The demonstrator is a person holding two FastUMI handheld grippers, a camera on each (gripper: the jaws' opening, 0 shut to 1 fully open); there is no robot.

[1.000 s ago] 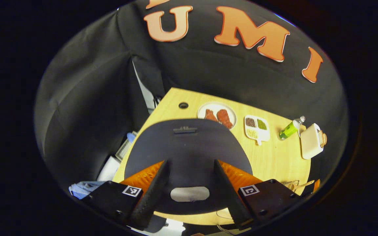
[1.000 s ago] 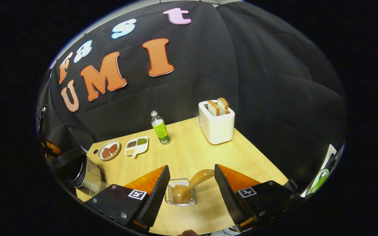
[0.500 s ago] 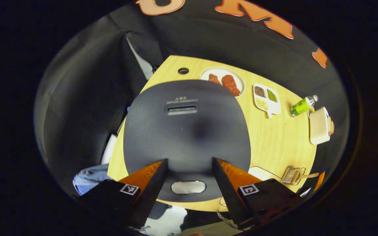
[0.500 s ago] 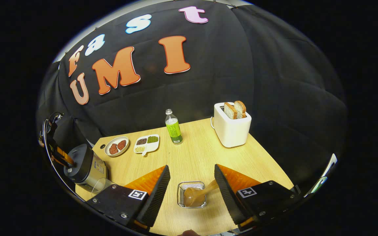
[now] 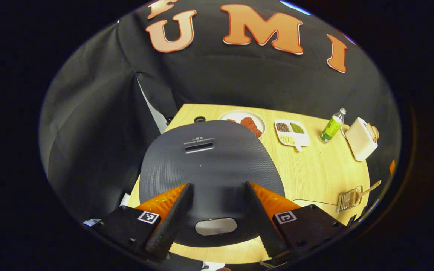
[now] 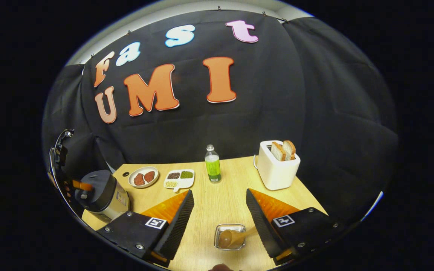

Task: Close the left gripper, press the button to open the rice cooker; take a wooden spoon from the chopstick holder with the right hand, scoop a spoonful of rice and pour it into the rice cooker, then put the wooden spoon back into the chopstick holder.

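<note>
Above cooker: left tongs [image 5: 212,222] released, straddling the rice cooker [image 5: 205,177] lid's near button [image 5: 216,226].
Near right: right tongs [image 6: 220,222] released above the wooden spoon [image 6: 234,236] in chopstick holder [image 6: 230,237].

I can't read a single word. On the rice cooker lid [image 5: 209,165], toward twelve o'clock of it in the left gripper view, a small warning triangle [image 5: 196,139] sits beside print too tiny to read. My left gripper [image 5: 217,184] and right gripper [image 6: 219,192] carry square black-and-white code markers [image 5: 148,217]. The label on the bottle [image 6: 213,168] is too small to read.
</note>
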